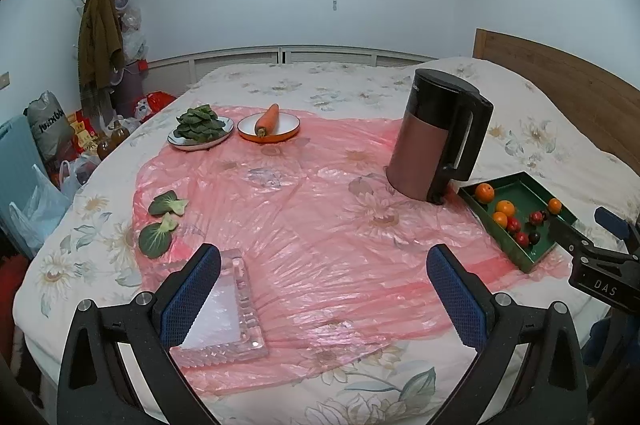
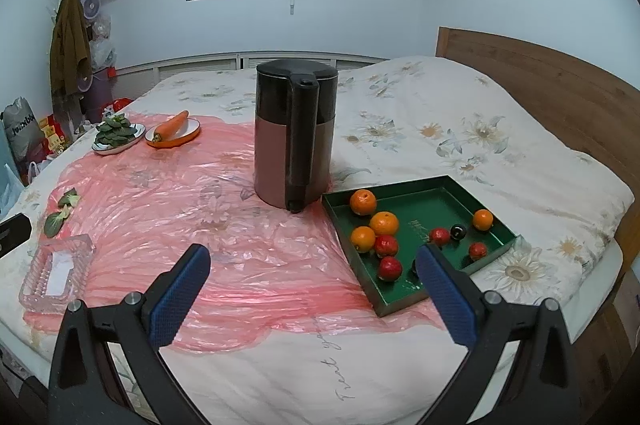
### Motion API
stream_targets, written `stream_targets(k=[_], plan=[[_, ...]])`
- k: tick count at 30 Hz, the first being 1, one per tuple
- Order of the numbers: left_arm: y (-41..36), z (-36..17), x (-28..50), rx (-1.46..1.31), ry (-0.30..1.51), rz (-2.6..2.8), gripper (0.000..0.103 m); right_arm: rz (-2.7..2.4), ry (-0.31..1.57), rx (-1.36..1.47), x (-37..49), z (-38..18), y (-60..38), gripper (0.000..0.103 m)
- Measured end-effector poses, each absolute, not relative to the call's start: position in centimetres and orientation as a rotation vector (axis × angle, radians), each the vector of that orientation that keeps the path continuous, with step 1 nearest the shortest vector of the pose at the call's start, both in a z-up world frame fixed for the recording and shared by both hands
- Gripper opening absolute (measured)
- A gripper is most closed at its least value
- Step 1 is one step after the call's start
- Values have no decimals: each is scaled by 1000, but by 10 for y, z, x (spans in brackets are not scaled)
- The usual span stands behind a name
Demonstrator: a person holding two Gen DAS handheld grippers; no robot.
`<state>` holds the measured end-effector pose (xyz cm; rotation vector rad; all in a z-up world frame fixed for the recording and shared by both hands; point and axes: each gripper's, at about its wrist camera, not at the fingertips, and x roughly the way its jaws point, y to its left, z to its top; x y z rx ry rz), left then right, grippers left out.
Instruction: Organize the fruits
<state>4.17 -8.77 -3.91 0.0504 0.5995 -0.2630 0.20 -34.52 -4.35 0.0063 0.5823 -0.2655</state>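
Fruits (image 2: 384,223) all lie loose in the green tray (image 2: 436,185) at the bed's right edge, glass dish (image 1: 224,309) holds none, both grippers (image 1: 324,289) (image 2: 312,289) hover, fingers apart, empty; stage unclear.

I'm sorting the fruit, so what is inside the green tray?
The green tray holds four oranges, four red fruits and a dark round one. The right gripper's finger covers part of the tray floor.
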Motion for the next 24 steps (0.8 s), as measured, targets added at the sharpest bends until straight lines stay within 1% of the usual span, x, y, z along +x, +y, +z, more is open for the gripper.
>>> stream_targets(k=[24], plan=[[-88, -33, 43, 66, 577, -269, 101, -261, 573, 31, 0, -38, -340, 103]])
